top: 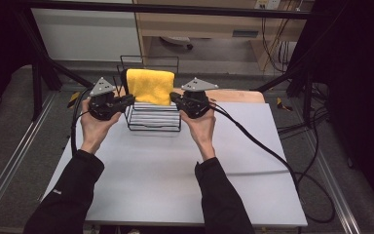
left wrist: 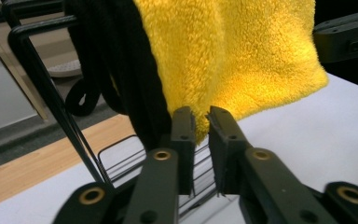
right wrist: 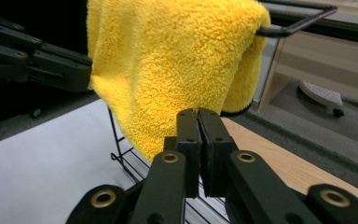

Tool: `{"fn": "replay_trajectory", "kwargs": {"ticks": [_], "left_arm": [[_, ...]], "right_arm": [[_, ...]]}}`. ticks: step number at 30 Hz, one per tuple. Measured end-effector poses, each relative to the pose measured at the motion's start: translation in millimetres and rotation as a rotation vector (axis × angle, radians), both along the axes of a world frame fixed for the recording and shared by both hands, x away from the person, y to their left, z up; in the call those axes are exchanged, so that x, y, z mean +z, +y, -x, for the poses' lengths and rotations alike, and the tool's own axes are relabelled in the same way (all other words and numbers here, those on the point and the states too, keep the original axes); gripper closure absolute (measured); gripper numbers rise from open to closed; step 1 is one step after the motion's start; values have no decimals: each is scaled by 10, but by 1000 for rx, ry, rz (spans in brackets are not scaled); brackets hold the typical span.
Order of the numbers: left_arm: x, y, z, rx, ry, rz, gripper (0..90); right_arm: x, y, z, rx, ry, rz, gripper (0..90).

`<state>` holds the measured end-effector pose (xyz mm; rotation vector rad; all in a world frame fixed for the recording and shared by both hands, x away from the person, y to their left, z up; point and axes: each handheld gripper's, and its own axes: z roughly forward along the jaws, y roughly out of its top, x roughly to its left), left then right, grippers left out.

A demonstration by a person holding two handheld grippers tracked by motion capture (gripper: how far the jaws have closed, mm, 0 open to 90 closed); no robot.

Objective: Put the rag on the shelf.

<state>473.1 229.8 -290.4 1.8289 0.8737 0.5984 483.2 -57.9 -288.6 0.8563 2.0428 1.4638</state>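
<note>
- A white table (top: 175,170) is seen standing on a grey floor, with a pale wooden board (top: 241,96) along its far edge and shelving behind.
- A yellow towel (top: 150,86) is draped over the top bar of a black wire rack (top: 153,117), which stands at the middle of the table's far side; its fleecy front fold hangs down over the rack.
- A black strip of cloth (left wrist: 121,70) is seen hanging on the rack just beside the towel.
- The towel is judged to be light, soft and limp, so it would sag and slide off the bar if pulled; the lower corners appear the best places to take hold.
- The left gripper (left wrist: 200,122) is held at the towel's lower left corner, its jaws narrowly apart with the hem between them or just behind; whether it is pinched cannot be told.
- The right gripper (right wrist: 198,116) is held at the lower right corner, its jaws pressed together; whether any cloth is caught between them cannot be told.
</note>
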Motion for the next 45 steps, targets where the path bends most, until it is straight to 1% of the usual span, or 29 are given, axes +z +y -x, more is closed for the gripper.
{"fn": "replay_trajectory", "kwargs": {"ticks": [2, 3, 5, 7, 9, 12, 14, 16, 20, 24, 27, 29, 33, 37, 39, 42, 45], "left_arm": [[9, 40, 28, -5, 15, 16, 717], [13, 59, 44, -5, 19, 17, 694], [20, 90, 78, -3, 29, 11, 633], [24, 114, 120, 2, 30, 3, 578], [16, 127, 153, -11, 47, 7, 524], [-20, 141, 211, -25, 65, 0, 452], [-62, 152, 252, -29, 74, -4, 401], [-121, 156, 292, -40, 84, 0, 369], [-266, 171, 378, -55, 107, -25, 307], [-423, 199, 461, -64, 132, -27, 249], [-539, 220, 512, -71, 155, -25, 205], [-613, 229, 545, -69, 166, -28, 171], [-742, 242, 612, -73, 177, -28, 129], [-856, 258, 681, -74, 185, -40, 92], [-906, 273, 711, -72, 185, -40, 86], [-983, 305, 765, -72, 187, -30, 78], [-1069, 347, 816, -74, 193, -18, 78]], "right_arm": [[23, -34, 44, 15, 1, -14, 804], [33, -56, 62, 20, 1, -15, 784], [49, -101, 98, 32, 10, -22, 740], [60, -153, 135, 37, 19, -25, 691], [60, -209, 167, 44, 26, -30, 627], [42, -296, 220, 48, 42, -28, 551], [17, -365, 257, 46, 50, -25, 485], [-17, -446, 295, 47, 68, -31, 421], [-109, -639, 368, 30, 102, -39, 325], [-222, -851, 446, 12, 119, -25, 237], [-316, -1012, 501, 0, 140, -34, 158], [-383, -1115, 538, -2, 153, -33, 127], [-511, -1289, 610, -20, 177, -11, 78], [-626, -1417, 689, -21, 194, -17, 57], [-683, -1467, 732, -20, 201, -14, 53], [-774, -1542, 794, -15, 211, -11, 49], [-877, -1623, 859, -22, 227, -15, 39]]}}
